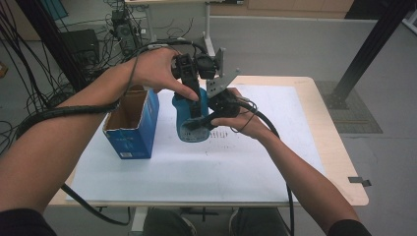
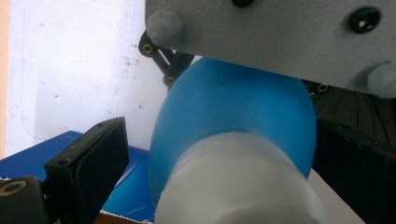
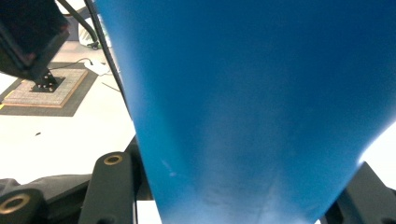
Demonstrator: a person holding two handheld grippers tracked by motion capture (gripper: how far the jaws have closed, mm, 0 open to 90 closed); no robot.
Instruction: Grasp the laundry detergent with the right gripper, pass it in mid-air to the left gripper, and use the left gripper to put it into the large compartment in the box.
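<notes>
Blue bottle point(image 1: 191, 118) lifted clear of the box point(image 1: 132, 125), right gripper point(image 1: 212, 114) clamped on its body; left gripper point(image 1: 189, 73) apparently gripping the white cap point(image 2: 238, 186), not yet removed.

Grey floor point(image 1: 295, 44), light wooden table point(image 1: 334, 147)

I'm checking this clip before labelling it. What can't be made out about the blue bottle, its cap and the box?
- Blue bottle: in the high view the hands and both grippers cover its upper part.
- White cap: in the left gripper view it is blurred and cut off by the bottom edge; whether the left gripper presses on it cannot be told.
- Blue box: its inside is in shadow.
</notes>
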